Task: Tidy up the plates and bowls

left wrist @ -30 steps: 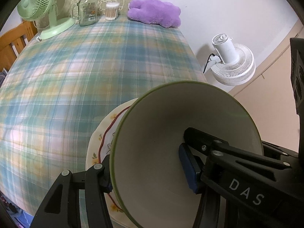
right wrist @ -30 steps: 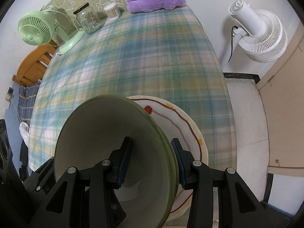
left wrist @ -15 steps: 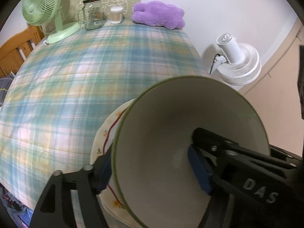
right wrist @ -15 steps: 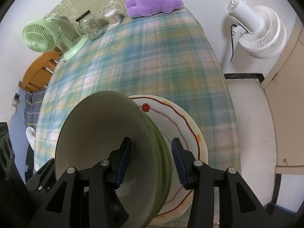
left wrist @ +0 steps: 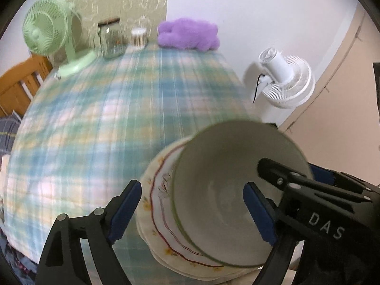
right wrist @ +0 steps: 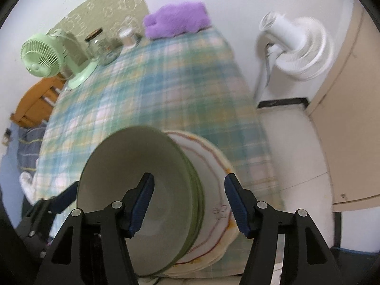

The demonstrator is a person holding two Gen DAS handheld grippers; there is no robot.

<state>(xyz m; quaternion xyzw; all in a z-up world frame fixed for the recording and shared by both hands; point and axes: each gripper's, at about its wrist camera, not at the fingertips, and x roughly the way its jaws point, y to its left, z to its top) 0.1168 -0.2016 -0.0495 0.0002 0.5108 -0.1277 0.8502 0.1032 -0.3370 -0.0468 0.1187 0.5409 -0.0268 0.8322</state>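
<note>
A stack of green-rimmed bowls is sitting nested on cream plates with a red wavy line, at the near corner of the tabletop covered in a blue-green plaid cloth. The left tool is spreading its jaws wider; its blue pads are standing clear of the crockery, one outside the plate edge and one hanging over the hollow of the top bowl, pressing on nothing. The right tool is also opening, with one pad over the inside of the bowls and the other out over the plates, the bowl rim lying between them untouched. How many bowls are stacked is hard to say through the blur, perhaps three. At the far end of the tabletop a green fan, a glass jar, a small round container and a purple plush toy are lining the wall. A white fan is standing off the tabletop's right side, and a wooden chair is showing at its left.
</note>
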